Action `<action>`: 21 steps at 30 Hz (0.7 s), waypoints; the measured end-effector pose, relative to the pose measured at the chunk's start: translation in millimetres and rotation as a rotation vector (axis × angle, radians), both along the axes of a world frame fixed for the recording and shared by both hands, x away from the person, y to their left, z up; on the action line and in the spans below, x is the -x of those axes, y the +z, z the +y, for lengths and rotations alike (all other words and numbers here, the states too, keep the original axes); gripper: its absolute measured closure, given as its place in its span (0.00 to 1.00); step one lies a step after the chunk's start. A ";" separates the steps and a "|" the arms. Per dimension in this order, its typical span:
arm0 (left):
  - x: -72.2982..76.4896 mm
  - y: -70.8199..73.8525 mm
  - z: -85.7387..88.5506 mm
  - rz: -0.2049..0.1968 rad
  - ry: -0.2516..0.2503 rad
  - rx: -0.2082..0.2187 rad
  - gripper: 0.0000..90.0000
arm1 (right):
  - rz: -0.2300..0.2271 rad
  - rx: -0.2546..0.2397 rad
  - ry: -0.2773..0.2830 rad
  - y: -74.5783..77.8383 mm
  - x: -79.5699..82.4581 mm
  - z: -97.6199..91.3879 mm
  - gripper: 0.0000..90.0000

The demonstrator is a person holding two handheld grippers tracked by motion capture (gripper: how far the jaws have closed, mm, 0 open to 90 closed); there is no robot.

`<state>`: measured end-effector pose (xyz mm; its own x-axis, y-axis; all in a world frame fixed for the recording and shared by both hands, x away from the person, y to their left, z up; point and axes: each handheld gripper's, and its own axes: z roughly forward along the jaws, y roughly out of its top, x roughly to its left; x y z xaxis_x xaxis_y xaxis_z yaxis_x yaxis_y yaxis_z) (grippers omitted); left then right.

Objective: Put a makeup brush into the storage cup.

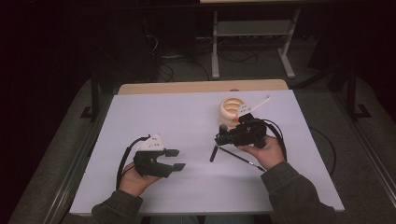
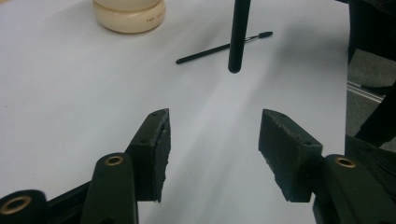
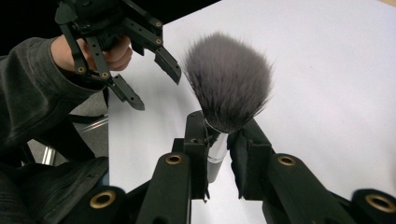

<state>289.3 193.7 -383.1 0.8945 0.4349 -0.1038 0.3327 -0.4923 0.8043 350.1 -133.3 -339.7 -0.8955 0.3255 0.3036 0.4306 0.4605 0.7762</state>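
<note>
White counter, dark room. Left gripper near front-left edge, jaws wide, nothing between. Right gripper right of centre, jaws clamping brush. Thin brush beneath; cream holder toward the back edge.

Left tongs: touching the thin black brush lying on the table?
Apart. In the left gripper view, the left tongs stand open with bare table between them and the thin brush.

From my seat, the makeup brush handle is hidden behind the right gripper pads; the cream holder is cut off by the top edge
</note>
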 end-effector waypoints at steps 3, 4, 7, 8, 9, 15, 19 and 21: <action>-0.2 -0.5 1.0 0.002 0.010 0.000 0.45 | -0.004 0.003 -0.013 2.9 -2.5 -3.1 0.84; 0.0 -0.7 1.3 0.003 0.015 0.002 0.45 | -0.004 0.003 -0.013 2.9 -2.5 -3.1 0.84; -0.9 -1.0 4.8 -0.007 0.018 0.008 0.42 | -0.017 0.000 -0.029 9.1 -5.6 -9.4 0.84; -0.9 -1.0 4.8 -0.007 0.018 0.008 0.42 | -0.015 0.001 -0.036 11.3 -6.6 -11.8 0.84; -0.8 -1.0 5.9 -0.009 0.019 0.006 0.41 | -0.020 0.002 -0.043 12.8 -7.7 -13.5 0.84; -0.1 -2.3 6.1 -0.012 0.021 -0.006 0.40 | -0.039 0.001 -0.070 24.3 -15.8 -24.1 0.84; 1.0 -4.6 5.3 0.008 0.020 -0.011 0.41 | -0.041 0.000 -0.089 30.9 -21.2 -29.0 0.84; 0.5 -5.1 6.4 -0.002 0.017 -0.012 0.40 | -0.041 0.000 -0.095 33.0 -23.8 -30.7 0.84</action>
<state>288.8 200.1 -388.2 0.8873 0.4509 -0.0972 0.3396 -0.4960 0.7992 373.9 -164.0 -306.7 -0.8725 0.4091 0.2672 0.4398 0.4192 0.7942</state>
